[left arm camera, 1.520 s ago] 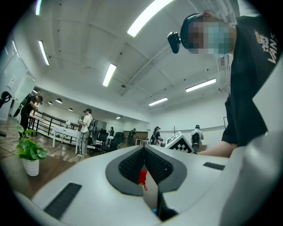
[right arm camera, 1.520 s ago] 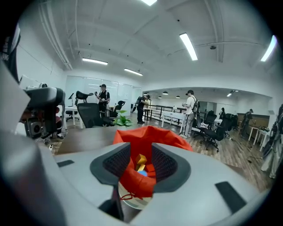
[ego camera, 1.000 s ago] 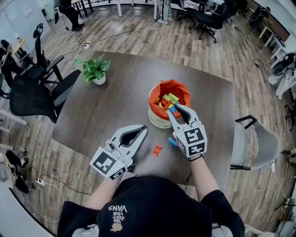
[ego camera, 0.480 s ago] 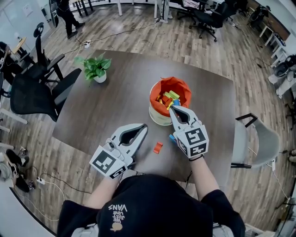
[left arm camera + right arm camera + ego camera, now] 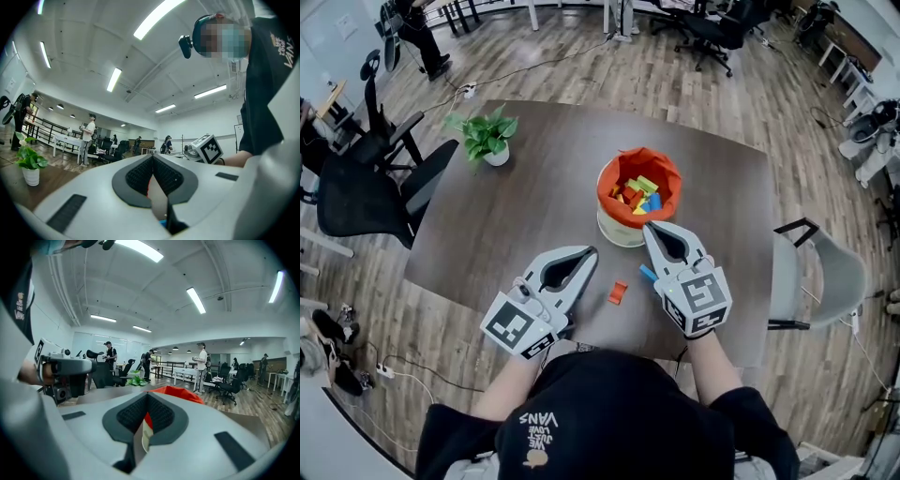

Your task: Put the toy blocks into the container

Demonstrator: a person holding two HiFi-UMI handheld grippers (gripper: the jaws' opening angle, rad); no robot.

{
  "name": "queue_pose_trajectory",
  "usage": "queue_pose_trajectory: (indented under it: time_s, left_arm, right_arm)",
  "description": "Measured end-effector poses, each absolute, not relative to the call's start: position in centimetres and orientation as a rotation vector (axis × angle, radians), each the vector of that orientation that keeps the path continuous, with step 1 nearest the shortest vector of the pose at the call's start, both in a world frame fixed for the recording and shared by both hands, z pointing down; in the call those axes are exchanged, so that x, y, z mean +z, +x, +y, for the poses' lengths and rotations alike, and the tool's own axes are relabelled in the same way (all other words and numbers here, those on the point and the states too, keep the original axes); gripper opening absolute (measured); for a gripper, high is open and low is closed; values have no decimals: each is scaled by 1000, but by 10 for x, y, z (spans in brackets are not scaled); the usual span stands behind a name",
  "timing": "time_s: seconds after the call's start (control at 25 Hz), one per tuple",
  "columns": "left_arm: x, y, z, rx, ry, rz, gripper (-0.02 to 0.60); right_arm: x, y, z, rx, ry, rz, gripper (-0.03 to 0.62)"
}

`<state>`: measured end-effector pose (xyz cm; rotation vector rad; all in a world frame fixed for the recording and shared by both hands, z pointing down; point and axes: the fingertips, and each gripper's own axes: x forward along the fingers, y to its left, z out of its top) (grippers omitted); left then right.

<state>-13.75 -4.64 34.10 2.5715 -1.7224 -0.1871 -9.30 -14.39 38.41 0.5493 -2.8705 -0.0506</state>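
Right hand-held gripper point(image 5: 648, 228) back from container point(image 5: 613, 235); plant point(image 5: 486, 137) well apart

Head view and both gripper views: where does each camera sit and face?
Head view: on the person's head, looking steeply down at the table, container, left gripper and right gripper; forearms and shirt show.
Left gripper view: on the left gripper, facing level along its shut jaws into the room; the person's torso at right.
Right gripper view: on the right gripper, facing along its shut jaws towards the container.
Shared: the container, in head and right gripper views.
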Motion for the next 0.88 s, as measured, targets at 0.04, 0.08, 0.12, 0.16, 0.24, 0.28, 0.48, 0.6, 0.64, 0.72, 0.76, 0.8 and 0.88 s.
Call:
queue_pose_trajectory:
  time_s: [0.04,0.08,0.12,0.16,0.24,0.28,0.48,0.6,0.64,0.72,0.76,0.8,0.88]
  left_arm:
    - [341,-136,-47,-188,2574,-1718,12]
    - [342,-135,-47,-188,2577,-1713,12]
    - [342,-134,-47,-188,2580,-1706,12]
    - [342,-132,-48,-188,2584,-1699,12]
    - [342,-129,-49,-187,2592,-1685,12]
    - [342,-128,-50,-188,2596,-1679,12]
    - [341,-120,-52,-194,2613,-1656,12]
    - [340,-119,-52,-194,2619,-1647,12]
    - [340,-119,-52,-191,2620,-1646,12]
    - [340,-119,-52,-193,2620,-1646,12]
    - [340,-119,-52,-198,2619,-1644,12]
    - [339,-119,-51,-204,2617,-1641,12]
    - [339,-118,-50,-212,2615,-1639,11]
  right_arm:
    - [384,-90,-141,-47,553,-2873,18]
    - [384,-87,-138,-45,559,-2874,18]
    - [383,-83,-136,-41,566,-2876,18]
    - [383,-79,-133,-35,574,-2878,18]
    - [381,-71,-128,-25,592,-2882,18]
    - [380,-68,-126,-20,601,-2884,18]
    - [380,-52,-114,-12,639,-2885,18]
    - [380,-47,-112,6,655,-2887,18]
    - [380,-46,-111,5,657,-2887,18]
    - [380,-45,-109,1,662,-2887,18]
    - [380,-44,-108,1,664,-2888,18]
    - [380,-43,-107,2,667,-2889,18]
    - [378,-42,-106,4,672,-2892,18]
